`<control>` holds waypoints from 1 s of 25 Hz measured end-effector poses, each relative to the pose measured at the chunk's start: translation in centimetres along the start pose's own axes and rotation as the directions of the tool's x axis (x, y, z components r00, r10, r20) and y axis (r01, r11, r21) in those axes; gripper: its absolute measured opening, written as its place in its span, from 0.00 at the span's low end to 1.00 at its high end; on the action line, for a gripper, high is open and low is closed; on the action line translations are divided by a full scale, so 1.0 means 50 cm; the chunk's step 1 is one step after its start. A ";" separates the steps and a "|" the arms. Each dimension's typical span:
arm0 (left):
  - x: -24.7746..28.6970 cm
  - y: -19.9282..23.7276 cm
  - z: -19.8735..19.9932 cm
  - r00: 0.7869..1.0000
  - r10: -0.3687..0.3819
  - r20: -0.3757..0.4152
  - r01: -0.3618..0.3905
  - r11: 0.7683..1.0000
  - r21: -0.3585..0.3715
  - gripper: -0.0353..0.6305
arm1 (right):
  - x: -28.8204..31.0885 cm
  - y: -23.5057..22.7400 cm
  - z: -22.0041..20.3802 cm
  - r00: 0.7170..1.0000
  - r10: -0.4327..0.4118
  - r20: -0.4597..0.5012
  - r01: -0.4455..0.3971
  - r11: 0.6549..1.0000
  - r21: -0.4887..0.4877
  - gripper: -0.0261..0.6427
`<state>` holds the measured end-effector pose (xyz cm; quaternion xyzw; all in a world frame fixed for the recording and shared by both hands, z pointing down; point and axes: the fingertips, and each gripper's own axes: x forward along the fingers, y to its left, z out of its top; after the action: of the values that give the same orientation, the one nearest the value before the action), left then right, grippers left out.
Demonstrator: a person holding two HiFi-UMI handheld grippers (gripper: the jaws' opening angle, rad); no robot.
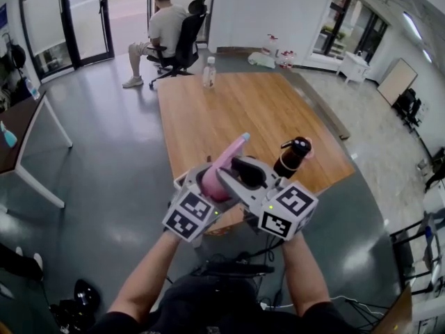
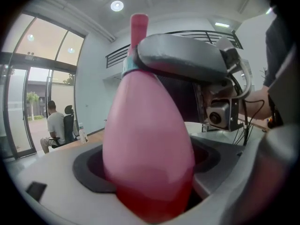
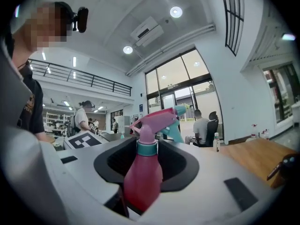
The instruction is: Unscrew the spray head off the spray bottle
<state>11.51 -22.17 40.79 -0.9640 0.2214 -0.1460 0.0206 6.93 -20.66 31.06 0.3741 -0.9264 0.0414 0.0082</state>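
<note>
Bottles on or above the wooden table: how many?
3: pink spray bottle held over the near edge, dark bottle by the right edge, clear bottle at the far end. Others possibly hidden.

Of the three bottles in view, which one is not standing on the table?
The pink spray bottle, held in the air by the left gripper. The dark bottle and the clear bottle both stand on the wooden table.

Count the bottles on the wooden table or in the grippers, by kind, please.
Pink spray bottle: 1
Dark bottle: 1
Clear bottle: 1
Total: 3
</note>
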 end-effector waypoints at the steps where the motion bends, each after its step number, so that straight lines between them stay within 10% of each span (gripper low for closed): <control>1: -0.001 0.002 -0.002 1.000 0.009 -0.006 -0.009 1.000 0.000 0.71 | 0.002 0.001 -0.001 1.000 -0.001 -0.009 0.001 1.000 -0.019 0.26; 16: -0.022 -0.045 0.013 0.981 -0.192 0.020 0.191 0.980 0.051 0.71 | -0.023 0.022 0.008 0.986 0.163 -0.021 -0.163 0.986 -0.045 0.24; 25: -0.064 -0.137 0.016 0.868 -0.497 0.002 0.494 0.862 0.112 0.71 | -0.077 0.062 0.005 0.915 0.403 0.024 -0.403 0.915 -0.018 0.24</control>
<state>11.90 -14.62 39.88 -0.9881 -0.0419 -0.1431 0.0380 7.55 -15.80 30.43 0.1757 -0.9839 0.0312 -0.0107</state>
